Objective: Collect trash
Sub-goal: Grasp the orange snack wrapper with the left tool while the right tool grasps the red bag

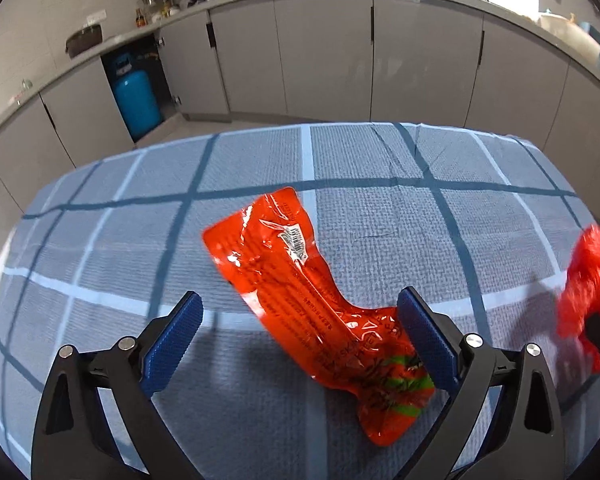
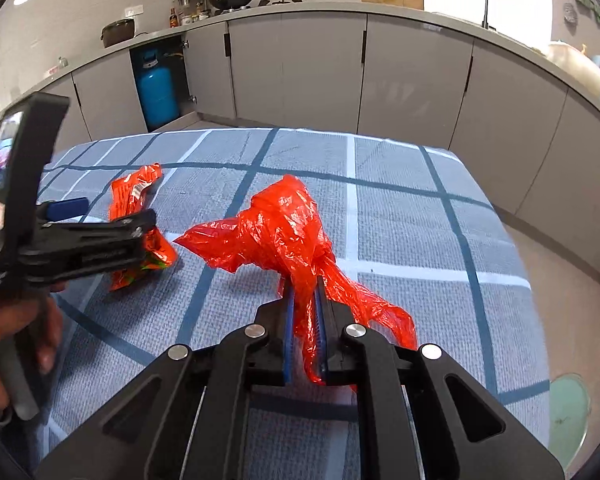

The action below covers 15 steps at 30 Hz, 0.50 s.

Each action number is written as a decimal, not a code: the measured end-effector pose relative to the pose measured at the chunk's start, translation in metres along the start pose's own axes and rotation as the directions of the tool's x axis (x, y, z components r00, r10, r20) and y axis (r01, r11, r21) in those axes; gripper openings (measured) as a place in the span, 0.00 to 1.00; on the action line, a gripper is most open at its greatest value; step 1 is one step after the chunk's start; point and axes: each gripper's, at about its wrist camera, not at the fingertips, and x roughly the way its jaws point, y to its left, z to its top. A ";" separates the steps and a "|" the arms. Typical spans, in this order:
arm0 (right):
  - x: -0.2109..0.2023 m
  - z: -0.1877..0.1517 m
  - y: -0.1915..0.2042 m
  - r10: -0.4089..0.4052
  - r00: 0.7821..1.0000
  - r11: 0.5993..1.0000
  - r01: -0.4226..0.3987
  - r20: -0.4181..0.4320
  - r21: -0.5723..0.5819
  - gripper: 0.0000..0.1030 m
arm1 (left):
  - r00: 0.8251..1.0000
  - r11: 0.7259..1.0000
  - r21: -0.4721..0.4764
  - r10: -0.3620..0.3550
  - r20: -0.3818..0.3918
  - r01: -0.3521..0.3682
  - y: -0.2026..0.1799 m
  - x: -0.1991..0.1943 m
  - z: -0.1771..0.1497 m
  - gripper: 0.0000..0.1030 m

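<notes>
An orange snack wrapper (image 1: 300, 280) lies on the blue checked tablecloth (image 1: 380, 220). My left gripper (image 1: 300, 312) is open, its blue pads on either side of the wrapper's near end, which lies against the right pad. The wrapper also shows in the right wrist view (image 2: 135, 196), behind the left gripper (image 2: 111, 220). My right gripper (image 2: 304, 296) is shut on a crumpled red plastic bag (image 2: 283, 224), held above the cloth. The bag shows blurred at the right edge of the left wrist view (image 1: 588, 280).
The table (image 2: 420, 240) ends at its far and right edges. Grey kitchen cabinets (image 1: 324, 52) curve around behind it. A blue gas cylinder (image 1: 135, 100) stands in an open cabinet. A green round object (image 2: 568, 408) lies on the floor at right.
</notes>
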 end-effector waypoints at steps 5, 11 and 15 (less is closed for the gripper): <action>0.001 -0.004 -0.003 0.013 1.000 1.000 -0.013 -0.004 0.010 0.11 | 0.998 0.998 -0.008 -0.061 -0.021 0.061 -0.009 0.003 0.003 0.59; -0.006 -0.009 -0.006 0.017 1.000 1.000 -0.017 0.007 0.019 0.10 | 0.993 0.993 0.018 -0.115 -0.016 0.115 -0.016 -0.004 0.003 0.38; -0.013 -0.011 -0.013 0.013 1.000 0.999 -0.014 0.020 0.041 0.10 | 0.989 0.988 0.049 -0.145 0.001 0.145 -0.019 -0.017 0.001 0.30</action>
